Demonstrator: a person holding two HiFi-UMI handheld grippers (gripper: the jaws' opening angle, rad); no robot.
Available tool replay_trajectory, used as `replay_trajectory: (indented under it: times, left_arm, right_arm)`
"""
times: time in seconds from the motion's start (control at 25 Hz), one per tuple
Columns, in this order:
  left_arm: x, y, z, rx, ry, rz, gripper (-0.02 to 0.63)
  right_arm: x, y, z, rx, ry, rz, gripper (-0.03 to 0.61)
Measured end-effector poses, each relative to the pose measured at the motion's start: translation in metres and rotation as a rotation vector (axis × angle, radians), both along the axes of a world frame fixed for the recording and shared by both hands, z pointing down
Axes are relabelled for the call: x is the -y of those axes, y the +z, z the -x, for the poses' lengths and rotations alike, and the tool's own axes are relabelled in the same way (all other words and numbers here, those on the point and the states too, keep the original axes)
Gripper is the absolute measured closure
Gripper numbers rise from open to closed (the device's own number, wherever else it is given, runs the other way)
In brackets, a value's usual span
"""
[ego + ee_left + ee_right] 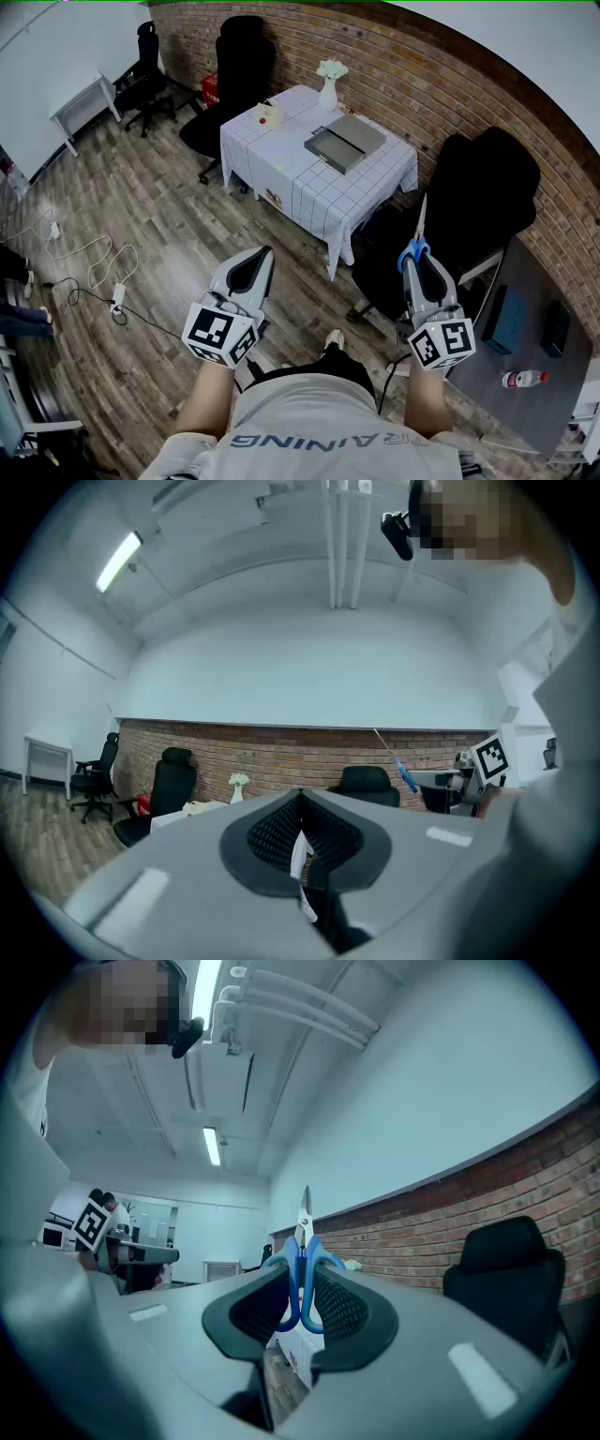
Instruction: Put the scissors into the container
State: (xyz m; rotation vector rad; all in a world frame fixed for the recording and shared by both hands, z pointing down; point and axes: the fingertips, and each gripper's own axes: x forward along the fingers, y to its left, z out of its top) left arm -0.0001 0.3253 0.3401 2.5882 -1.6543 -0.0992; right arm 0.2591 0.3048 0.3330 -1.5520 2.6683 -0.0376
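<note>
Head view is showing the right claw (417, 261) clamping the blue-handled scissors (415, 246) at right of centre, well apart from the grey container (343, 142) on the upper-centre counter (309, 192), so carrying and dropping are seemingly remaining, the left claw (261, 259) hanging closed and empty.

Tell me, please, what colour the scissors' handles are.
Blue; the scissors' handles show best in the right gripper view.

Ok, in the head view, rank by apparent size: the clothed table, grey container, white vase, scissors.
Largest: table.
Then: container.
The vase and scissors look about alike. The scissors are held much nearer the camera, so I won't rank those two.
</note>
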Motion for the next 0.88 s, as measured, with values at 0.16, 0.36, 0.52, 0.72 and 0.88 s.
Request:
replay_trajectory:
  times: [0.16, 0.36, 0.52, 0.72, 0.88]
  left_arm:
    - [-0.001, 0.004, 0.005, -0.008, -0.009, 0.004, 0.615]
    - [0.001, 0.007, 0.007, -0.010, -0.005, 0.010, 0.614]
    - [0.000, 0.007, 0.012, -0.010, -0.010, 0.006, 0.614]
    - [0.000, 0.004, 0.026, -0.013, -0.025, -0.003, 0.614]
    - [0.001, 0.003, 0.039, -0.020, -0.036, -0.007, 0.614]
  right_arm:
    - [-0.001, 0.004, 0.003, -0.006, 0.002, 0.001, 0.476]
    - [0.000, 0.006, 0.005, -0.016, 0.006, 0.001, 0.476]
    - [0.003, 0.004, 0.010, -0.010, 0.006, -0.008, 0.476]
    - [0.008, 0.001, 0.022, -0.016, -0.007, -0.019, 0.476]
    - [0.013, -0.005, 0.032, 0.019, -0.020, -0.031, 0.476]
